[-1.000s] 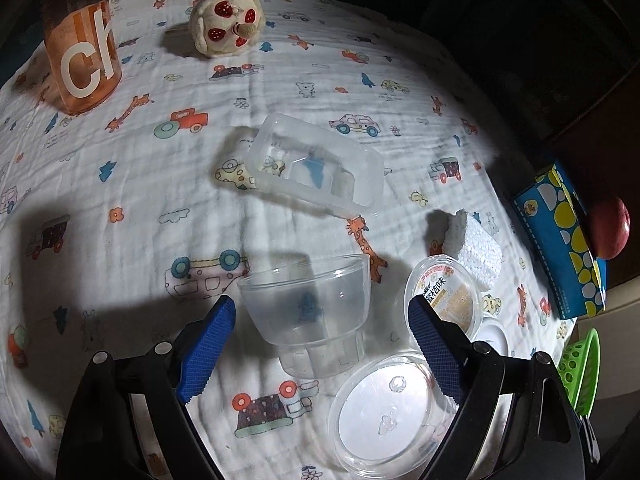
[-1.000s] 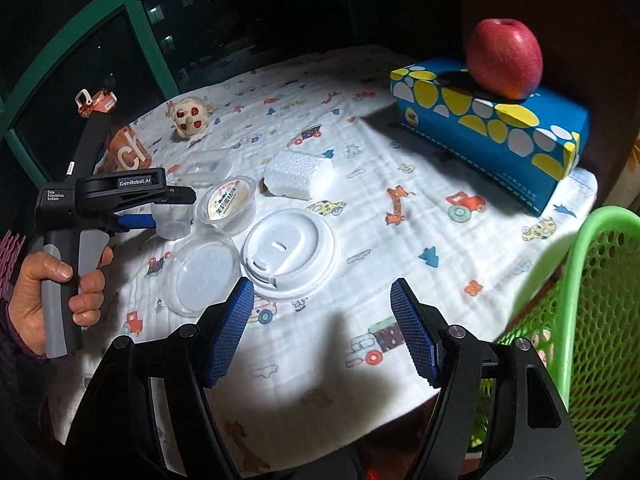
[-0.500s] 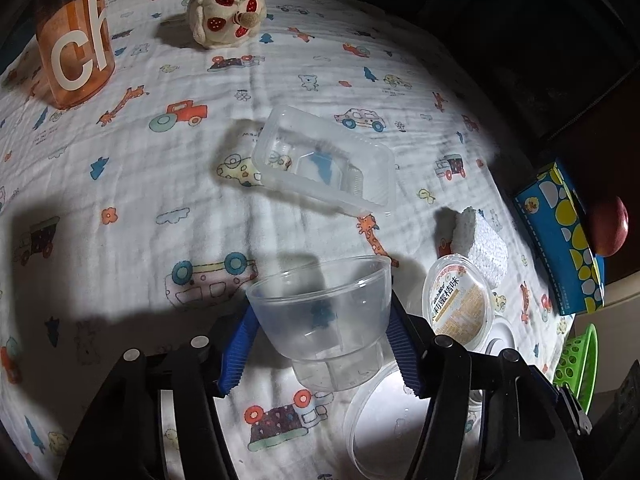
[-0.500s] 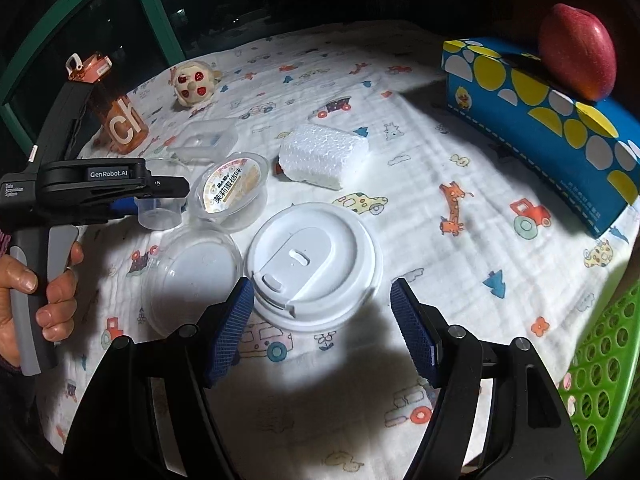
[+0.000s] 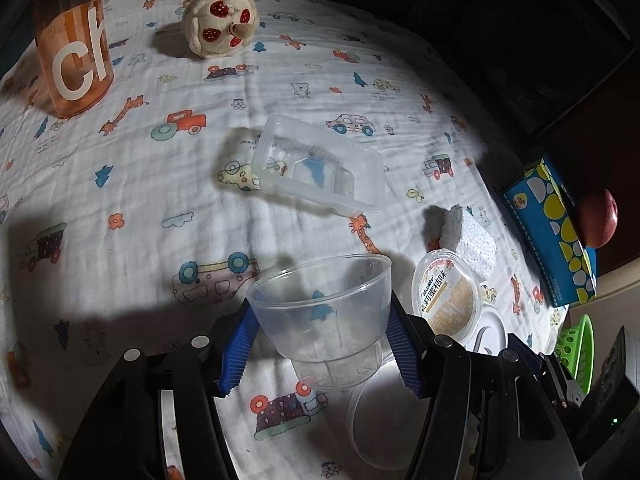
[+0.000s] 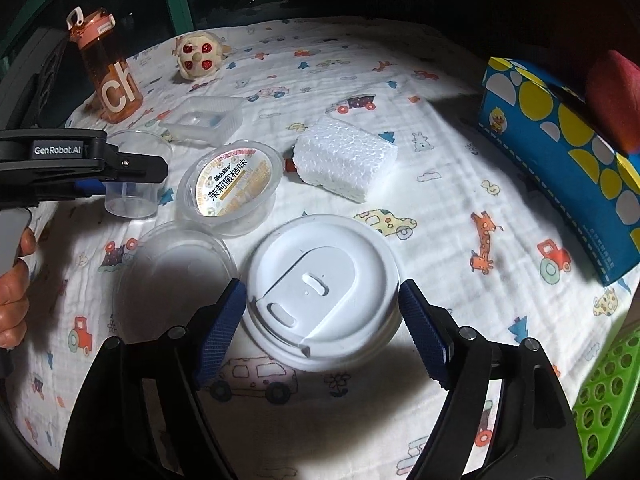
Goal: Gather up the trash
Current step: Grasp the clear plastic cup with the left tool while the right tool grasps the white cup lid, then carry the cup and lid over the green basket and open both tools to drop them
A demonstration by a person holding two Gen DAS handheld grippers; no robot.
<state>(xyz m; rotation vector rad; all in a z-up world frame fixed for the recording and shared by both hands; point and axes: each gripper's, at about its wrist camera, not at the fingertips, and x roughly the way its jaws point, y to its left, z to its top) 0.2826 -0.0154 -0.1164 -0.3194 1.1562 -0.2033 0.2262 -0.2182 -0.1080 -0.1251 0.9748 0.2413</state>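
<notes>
A: Left tool: we grip the clear plastic cup, just beside the sealed jelly cup.

B: Right tool: jaws opening, we straddle the white lid, in front of that jelly cup.

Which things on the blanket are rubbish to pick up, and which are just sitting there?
Rubbish, probably:
- clear cup, held in the left gripper
- white lid, between the opening jaws of the right gripper
- clear lid
- jelly tub
- clear tray
- foam block

Just sitting there:
- orange bottle
- plush toy
- tissue box
- apple
</notes>
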